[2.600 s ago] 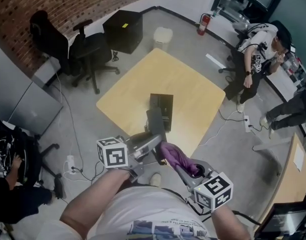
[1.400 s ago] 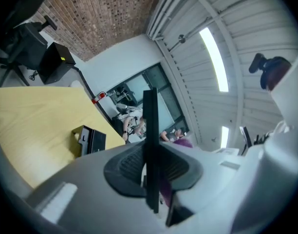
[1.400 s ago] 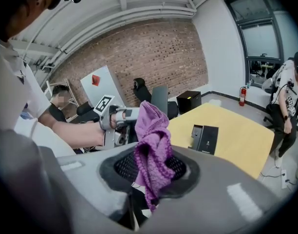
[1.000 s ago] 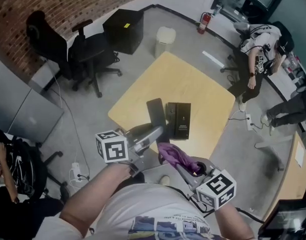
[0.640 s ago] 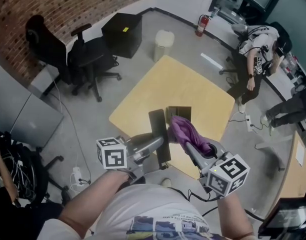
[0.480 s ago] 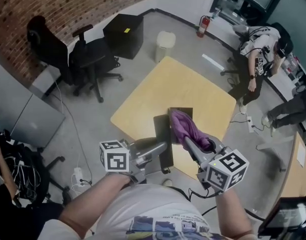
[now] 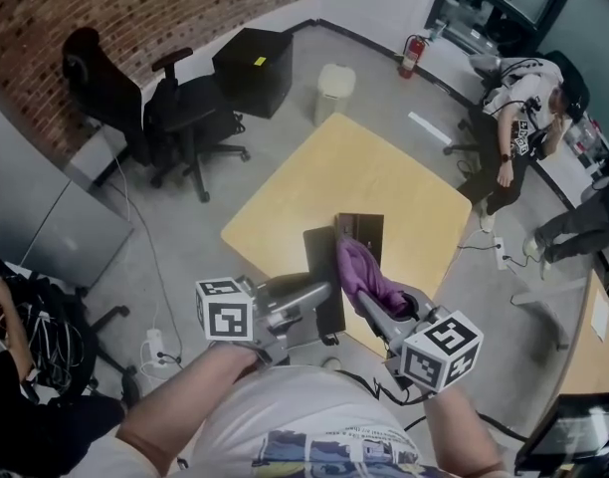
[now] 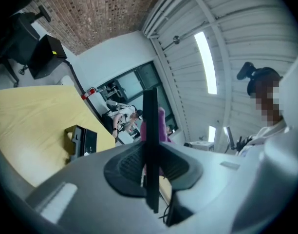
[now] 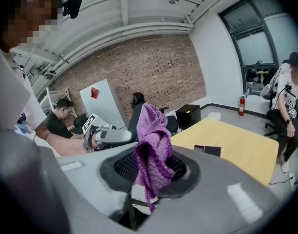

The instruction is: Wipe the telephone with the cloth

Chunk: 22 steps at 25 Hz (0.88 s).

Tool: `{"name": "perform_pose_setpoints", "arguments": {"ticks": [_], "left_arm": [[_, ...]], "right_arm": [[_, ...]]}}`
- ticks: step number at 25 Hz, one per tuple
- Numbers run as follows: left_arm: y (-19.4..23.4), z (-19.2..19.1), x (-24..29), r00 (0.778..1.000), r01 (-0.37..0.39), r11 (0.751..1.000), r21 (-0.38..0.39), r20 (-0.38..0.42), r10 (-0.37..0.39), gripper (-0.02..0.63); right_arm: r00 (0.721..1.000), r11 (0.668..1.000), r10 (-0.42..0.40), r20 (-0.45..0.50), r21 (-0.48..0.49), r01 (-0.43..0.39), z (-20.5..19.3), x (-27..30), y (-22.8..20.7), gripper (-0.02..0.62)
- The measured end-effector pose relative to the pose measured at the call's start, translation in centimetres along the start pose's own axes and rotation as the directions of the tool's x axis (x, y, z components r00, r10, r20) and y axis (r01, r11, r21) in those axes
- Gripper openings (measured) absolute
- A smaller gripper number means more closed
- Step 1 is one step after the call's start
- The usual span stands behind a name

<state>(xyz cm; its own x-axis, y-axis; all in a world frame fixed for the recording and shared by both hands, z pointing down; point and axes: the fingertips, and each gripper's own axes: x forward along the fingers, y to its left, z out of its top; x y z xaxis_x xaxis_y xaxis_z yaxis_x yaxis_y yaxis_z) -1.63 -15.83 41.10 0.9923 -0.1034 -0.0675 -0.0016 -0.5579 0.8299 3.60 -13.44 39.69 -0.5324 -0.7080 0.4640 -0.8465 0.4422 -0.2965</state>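
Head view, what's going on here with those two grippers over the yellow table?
A person holds a gripper in each hand. The left gripper is clamped on a thin black telephone, held over the near edge of the yellow table. The right gripper grips a purple cloth right beside the telephone; contact isn't clear. A black box sits on the table.

The purple cloth (image 7: 367, 279) hides part of the black box (image 7: 364, 227), the left claw (image 7: 322, 292) part of the telephone (image 7: 321, 255).

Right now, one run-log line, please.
left hand-held gripper: holds telephone | right hand-held gripper: holds cloth | box: on table
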Motion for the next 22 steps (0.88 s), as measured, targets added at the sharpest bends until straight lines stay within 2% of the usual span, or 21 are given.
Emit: {"name": "perform_pose_setpoints", "arguments": {"ticks": [9,16,22], "left_arm": [[-1.3,0.1,0.4,0.998,-0.030,0.999,0.020,0.053,0.029,0.086],[-2.2,-0.5,0.1,0.995,-0.055,0.998,0.019,0.083,0.053,0.085],[-3.1,-0.6,0.1,0.993,-0.058,0.998,0.032,0.108,0.054,0.086]], "right_arm": [[0.996,0.999,0.050,-0.071,0.014,-0.049,-4.4,-3.0,0.6,0.084],[0.993,0.997,0.077,-0.091,0.009,-0.077,-6.1,-4.4,1.4,0.084],[0.987,0.995,0.085,-0.134,-0.037,-0.090,-8.0,-5.5,1.2,0.084]]}}
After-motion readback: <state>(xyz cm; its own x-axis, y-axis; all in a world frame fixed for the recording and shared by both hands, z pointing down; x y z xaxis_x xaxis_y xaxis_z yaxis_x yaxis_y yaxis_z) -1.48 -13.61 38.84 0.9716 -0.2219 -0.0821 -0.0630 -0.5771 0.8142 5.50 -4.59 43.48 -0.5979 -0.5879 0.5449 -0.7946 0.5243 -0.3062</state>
